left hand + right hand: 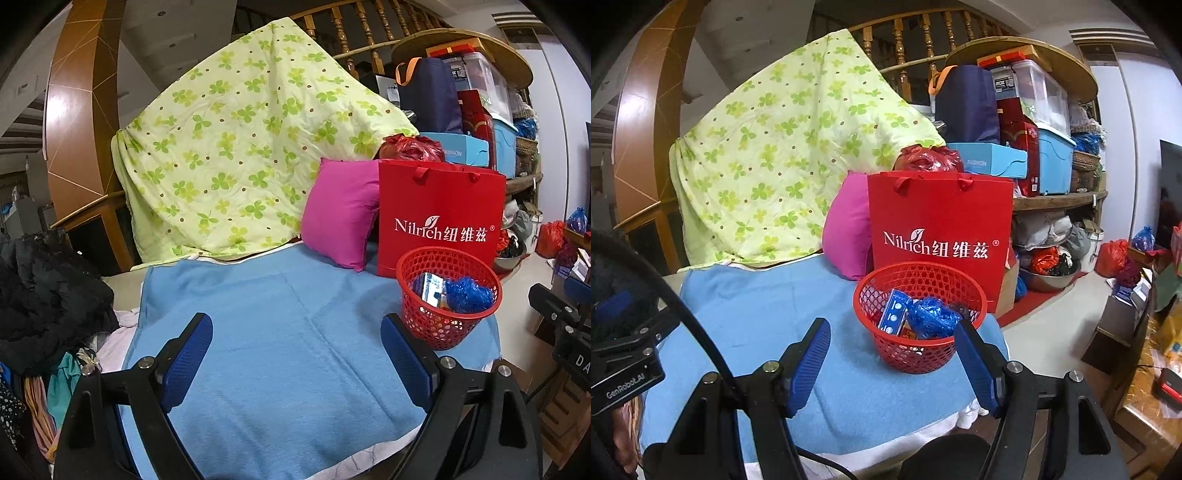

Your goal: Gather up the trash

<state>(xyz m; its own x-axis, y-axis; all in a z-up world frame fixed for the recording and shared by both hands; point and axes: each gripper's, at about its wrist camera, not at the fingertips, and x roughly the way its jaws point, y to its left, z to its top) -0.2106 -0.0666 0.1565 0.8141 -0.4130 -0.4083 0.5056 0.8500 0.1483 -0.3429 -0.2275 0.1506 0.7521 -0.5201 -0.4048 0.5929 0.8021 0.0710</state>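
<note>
You have two grippers in play: your left gripper (297,354) hangs over the blue blanket (266,317) with its jaws wide apart and nothing between them, and your right gripper (892,360) stands with its jaws apart too, empty, just short of the basket's near rim. There is one red mesh basket (919,354), sitting on the blanket's right edge, and the trash lies inside it: one crumpled blue plastic bag (931,317), one blue-and-white packet (894,312) leaning beside it, and something orange under them that you cannot make out. Behind the basket stands one red paper bag (942,229) with white lettering, one pink pillow (341,214) to its left, and one green clover-print quilt (236,147) draped high at the back. A pile of dark clothes (48,299) sits left of the blanket. The room is cluttered: stacked boxes and plastic tubs on round wooden shelves at right, below a wooden stair railing.
</note>
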